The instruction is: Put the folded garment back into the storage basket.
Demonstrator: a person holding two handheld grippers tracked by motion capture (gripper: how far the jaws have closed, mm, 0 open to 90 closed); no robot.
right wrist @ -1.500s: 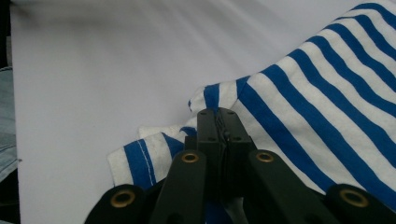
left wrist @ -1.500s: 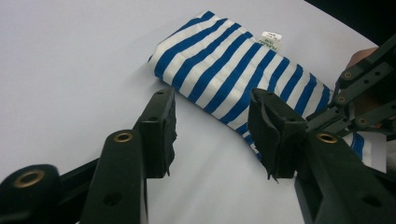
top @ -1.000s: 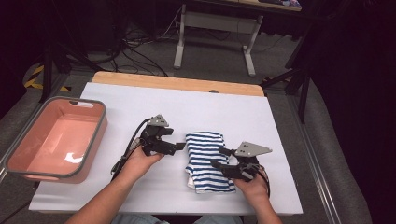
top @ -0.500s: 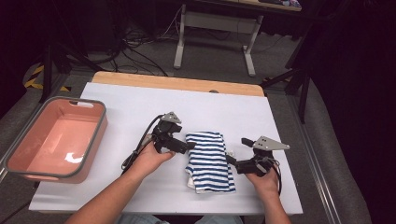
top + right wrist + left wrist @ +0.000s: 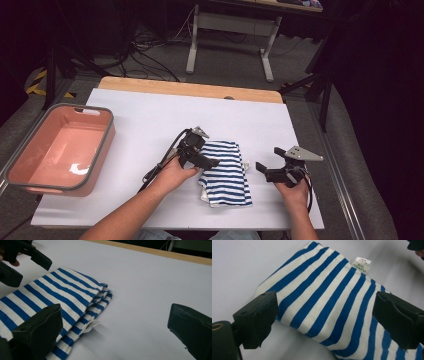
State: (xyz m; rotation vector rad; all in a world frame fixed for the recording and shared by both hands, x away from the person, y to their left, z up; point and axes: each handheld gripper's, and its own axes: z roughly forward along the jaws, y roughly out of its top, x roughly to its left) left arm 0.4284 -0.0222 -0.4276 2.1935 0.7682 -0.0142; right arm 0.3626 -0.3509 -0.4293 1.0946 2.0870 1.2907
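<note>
**Folded striped cloth between two open grippers**

High view: striped cloth lies folded on the table, between left gripper and right gripper. Left gripper view: jaws just opened, above the cloth. Right gripper view: jaws just opened, empty, beside the cloth's edge.

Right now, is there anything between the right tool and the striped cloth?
Nothing visible. The right tool sits open just beside the folded striped cloth, with only bare white table between them. The left tool, also open, is at the cloth's opposite edge, out of the way.
</note>
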